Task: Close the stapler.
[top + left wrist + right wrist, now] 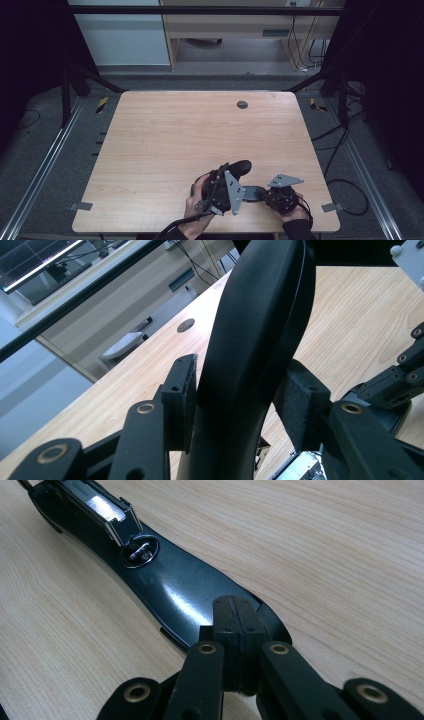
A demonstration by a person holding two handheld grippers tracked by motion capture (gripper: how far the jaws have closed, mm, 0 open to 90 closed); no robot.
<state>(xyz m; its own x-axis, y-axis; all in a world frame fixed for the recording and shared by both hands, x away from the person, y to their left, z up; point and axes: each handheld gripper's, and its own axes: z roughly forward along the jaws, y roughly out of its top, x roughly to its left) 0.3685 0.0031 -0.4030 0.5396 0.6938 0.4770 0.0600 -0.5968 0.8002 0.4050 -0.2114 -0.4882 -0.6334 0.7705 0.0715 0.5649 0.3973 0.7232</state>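
So both grippers are parked close together at the near edge of the light wooden table (pixel 165 130), each one in a hand. The thing they're working on looks like a big glossy black plastic stapler (pixel 170 587) that's swung open: in the right gripper view its flat base lies on the wood running away from the jaws, with the shiny metal anvil plate (pixel 137 550) partway along and the silver staple channel (pixel 102 507) hinged up at the far end. The right gripper (pixel 234 630) has its jaws pressed together, pads touching, with the tips sitting right on the near end of that base; whether they actually pinch an edge of it, I can't tell. The left gripper (pixel 240 400) is partly open and clamped around the stapler's curved black top arm (pixel 260 325), one pad on each side of it, and the arm rises straight up between the jaws. From the high view the arm's rounded end (pixel 241 167) pokes out just beyond the left gripper, and the base bridges the gap to the right gripper. Farther out past both grippers there's a small round grey grommet (pixel 242 104) in the tabletop.
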